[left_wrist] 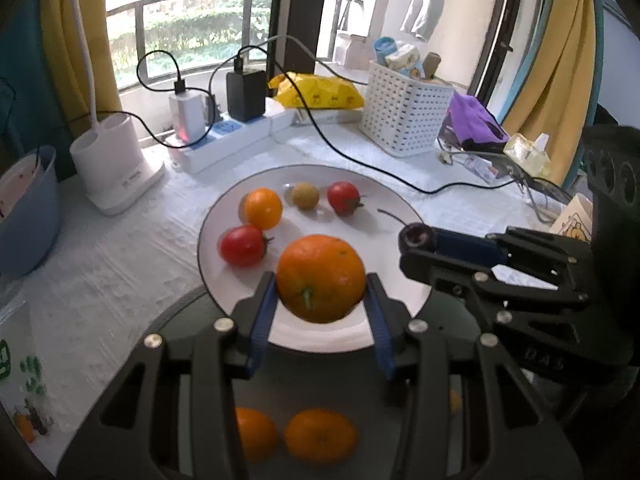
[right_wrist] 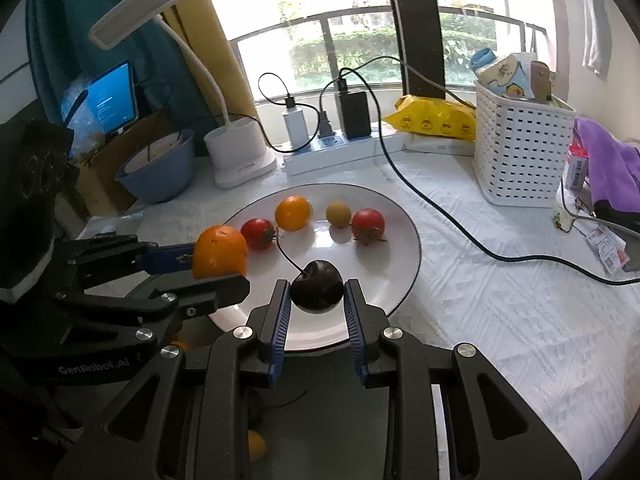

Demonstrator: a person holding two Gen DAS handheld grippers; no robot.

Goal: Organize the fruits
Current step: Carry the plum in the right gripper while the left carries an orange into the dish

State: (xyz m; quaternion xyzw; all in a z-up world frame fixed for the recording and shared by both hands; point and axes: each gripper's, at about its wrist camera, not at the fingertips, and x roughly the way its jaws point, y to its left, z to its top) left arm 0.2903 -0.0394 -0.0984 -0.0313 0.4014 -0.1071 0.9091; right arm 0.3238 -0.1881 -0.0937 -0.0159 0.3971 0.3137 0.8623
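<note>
My left gripper (left_wrist: pixel 321 286) is shut on a large orange (left_wrist: pixel 320 278) and holds it over the near edge of a white plate (left_wrist: pixel 400 200). My right gripper (right_wrist: pixel 316 294) is shut on a dark cherry (right_wrist: pixel 317 286) with a long stem, over the plate's (right_wrist: pixel 400 236) near part. On the plate lie two red tomatoes (left_wrist: pixel 242 245) (left_wrist: pixel 343 197), a small orange (left_wrist: pixel 263 208) and a small yellowish fruit (left_wrist: pixel 305 196). The right gripper with the cherry (left_wrist: pixel 416 236) shows in the left wrist view, the left gripper with the orange (right_wrist: pixel 220 252) in the right wrist view.
A dark round tray (left_wrist: pixel 192 316) below the grippers holds more oranges (left_wrist: pixel 320 434). Behind the plate stand a white lamp base (left_wrist: pixel 112 164), a power strip with chargers (left_wrist: pixel 224 136), a yellow bag (left_wrist: pixel 320 90) and a white basket (left_wrist: pixel 404 108). A black cable (right_wrist: pixel 460 236) crosses the table. A blue bowl (left_wrist: pixel 28 216) sits left.
</note>
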